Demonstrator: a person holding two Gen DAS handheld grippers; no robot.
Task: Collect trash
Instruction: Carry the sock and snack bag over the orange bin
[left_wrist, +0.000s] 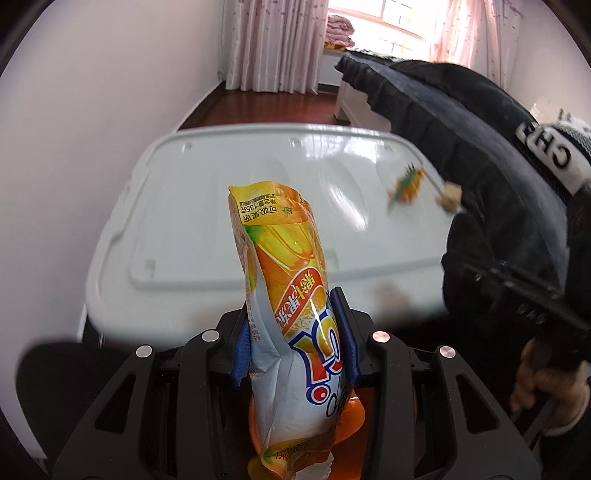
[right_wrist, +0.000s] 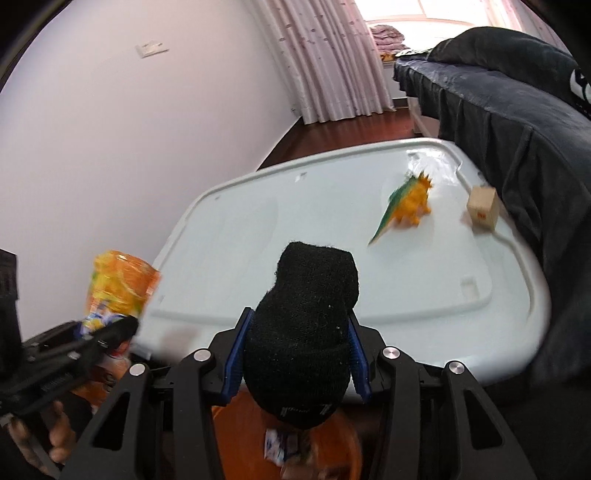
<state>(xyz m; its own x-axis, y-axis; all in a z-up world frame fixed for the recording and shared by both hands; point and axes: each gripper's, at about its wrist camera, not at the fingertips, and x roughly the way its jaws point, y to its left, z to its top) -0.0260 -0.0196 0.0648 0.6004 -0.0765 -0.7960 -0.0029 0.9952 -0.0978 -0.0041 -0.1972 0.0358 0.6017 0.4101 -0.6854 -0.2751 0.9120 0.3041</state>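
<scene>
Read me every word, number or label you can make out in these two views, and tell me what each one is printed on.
"可吸果冻", seen upside down, on the orange snack pouch.
"135克", in the small line beside it; the rest of that line is too small to read.
Large slanted orange characters and blue letters lower on the pouch: upside down and creased, not readable.
"CHB", partly cut off, on a white band of the dark jacket.
Small grey print on the black sock: too blurred.

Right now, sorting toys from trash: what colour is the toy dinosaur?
Orange with a green back, on the toy dinosaur; right wrist view shows it best.
</scene>
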